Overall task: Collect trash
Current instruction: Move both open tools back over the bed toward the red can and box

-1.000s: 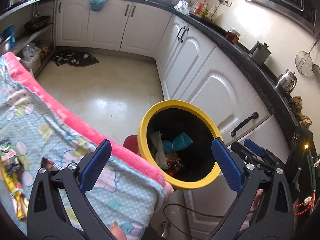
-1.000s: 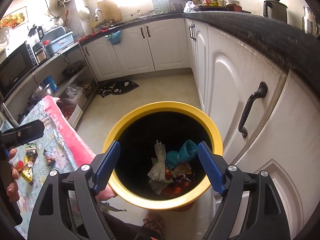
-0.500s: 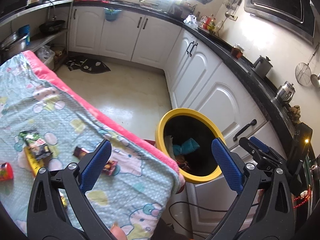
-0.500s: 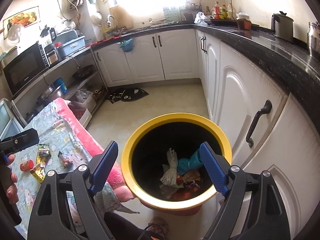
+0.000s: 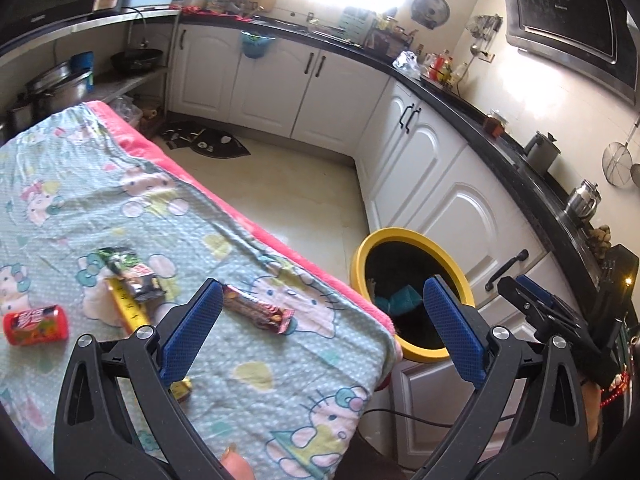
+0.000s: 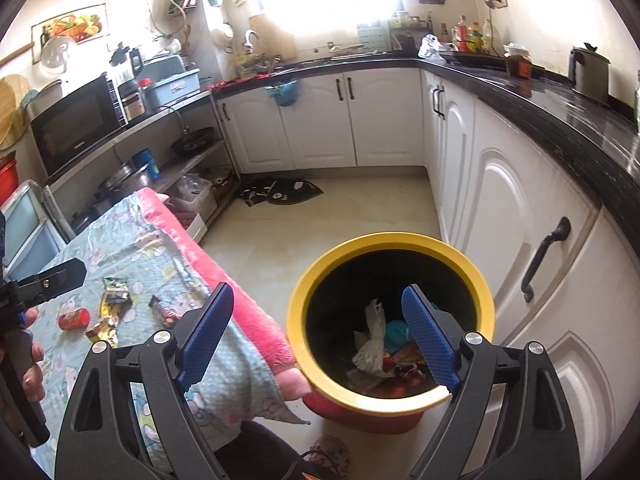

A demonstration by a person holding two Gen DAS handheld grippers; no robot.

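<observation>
**Both grippers empty, wrappers lying on the table**

The left gripper (image 5: 320,326) is hovering over the cartoon-print tablecloth (image 5: 248,368), jaws spread wide with nothing between them. Just beyond its left finger a brown snack bar wrapper (image 5: 258,314) is lying flat, with a red can (image 5: 36,325) and a green wrapper (image 5: 130,270) further left. The right gripper (image 6: 318,336) is hanging above the yellow-rimmed bin (image 6: 298,320), its jaws having just been opening, holding nothing. Trash is sitting inside the bin.
</observation>
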